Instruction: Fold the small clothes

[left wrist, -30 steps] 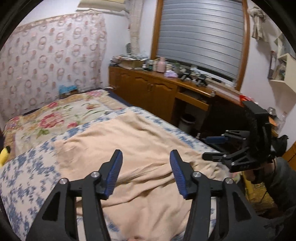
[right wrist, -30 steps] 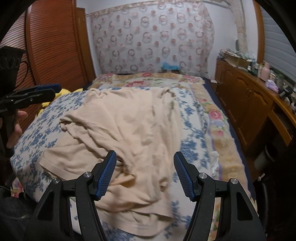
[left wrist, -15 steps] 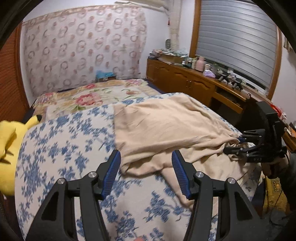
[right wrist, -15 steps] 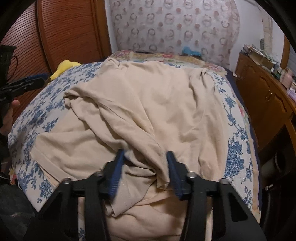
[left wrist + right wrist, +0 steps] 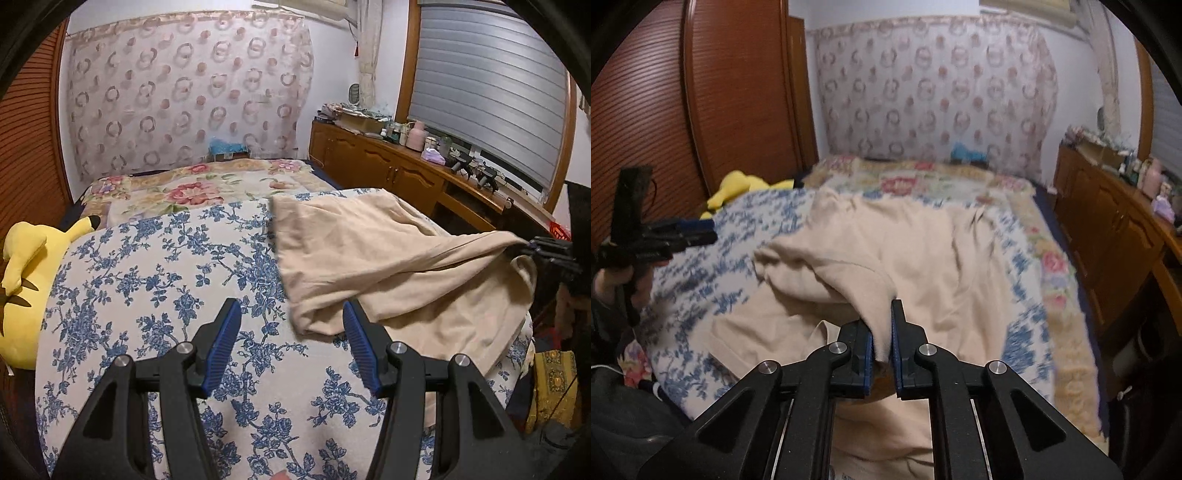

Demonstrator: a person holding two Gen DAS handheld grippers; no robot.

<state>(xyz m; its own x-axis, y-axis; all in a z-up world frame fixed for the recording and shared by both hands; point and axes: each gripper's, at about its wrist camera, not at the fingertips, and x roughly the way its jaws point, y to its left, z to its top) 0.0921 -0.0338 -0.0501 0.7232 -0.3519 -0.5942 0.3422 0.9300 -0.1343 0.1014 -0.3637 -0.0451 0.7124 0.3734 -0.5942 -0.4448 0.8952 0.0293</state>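
Note:
A beige garment lies crumpled on the blue-flowered bedspread. My right gripper is shut on a fold of the garment, and the cloth rises in a ridge to its pads. In the left wrist view that right gripper holds the cloth taut at the bed's right edge. My left gripper is open above the bedspread, nothing between its fingers; the garment's near left corner lies just beyond its right finger. The left gripper also shows at the left of the right wrist view.
A yellow plush toy lies at the bed's left side. A floral blanket covers the far end. A wooden cabinet with several bottles and boxes runs along the right wall; a wooden shutter door stands on the left.
My right gripper has gone from open to shut on a fold of the garment and lifted it. My left gripper has swung left, from over the garment to the bare bedspread.

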